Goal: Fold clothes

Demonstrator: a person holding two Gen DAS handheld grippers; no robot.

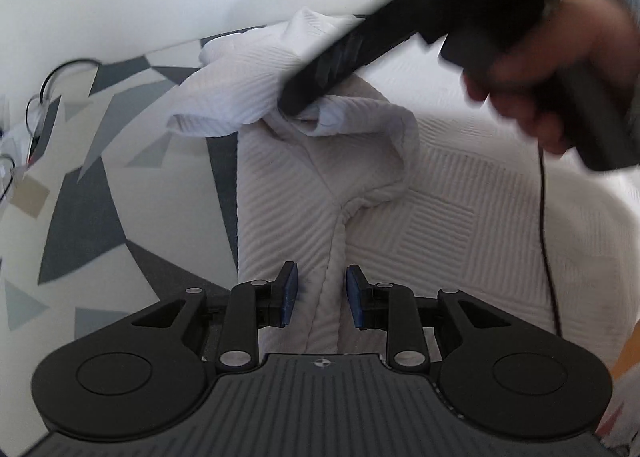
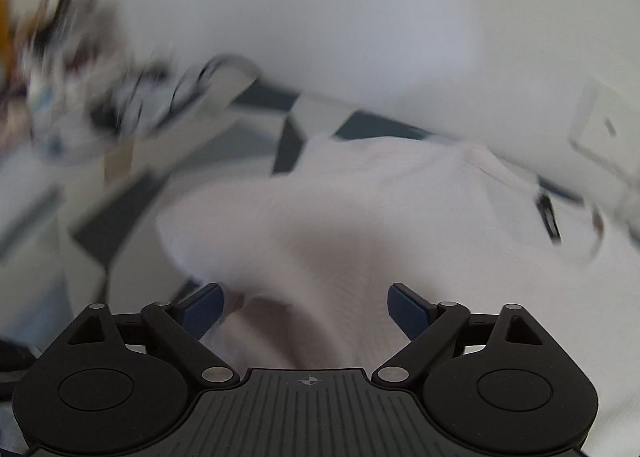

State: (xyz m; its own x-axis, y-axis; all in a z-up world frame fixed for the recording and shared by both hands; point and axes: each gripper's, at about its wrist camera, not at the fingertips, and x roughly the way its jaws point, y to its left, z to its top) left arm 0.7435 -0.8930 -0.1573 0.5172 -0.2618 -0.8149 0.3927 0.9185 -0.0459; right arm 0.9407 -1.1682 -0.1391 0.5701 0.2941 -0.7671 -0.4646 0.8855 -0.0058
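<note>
Patterned cloth (image 1: 80, 193) under white garment (image 1: 288, 193).

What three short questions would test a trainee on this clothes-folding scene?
1. True or false: the left gripper has its jaws shut tight on the white textured garment.
2. What does the garment lie on? A) a bare wooden table; B) a cover with grey geometric shapes; C) a green towel.
3. In a few words: what part of the garment runs between the left jaws?

Key
1. False: the jaws stand apart and do not press the cloth.
2. B.
3. A raised seam.
</note>
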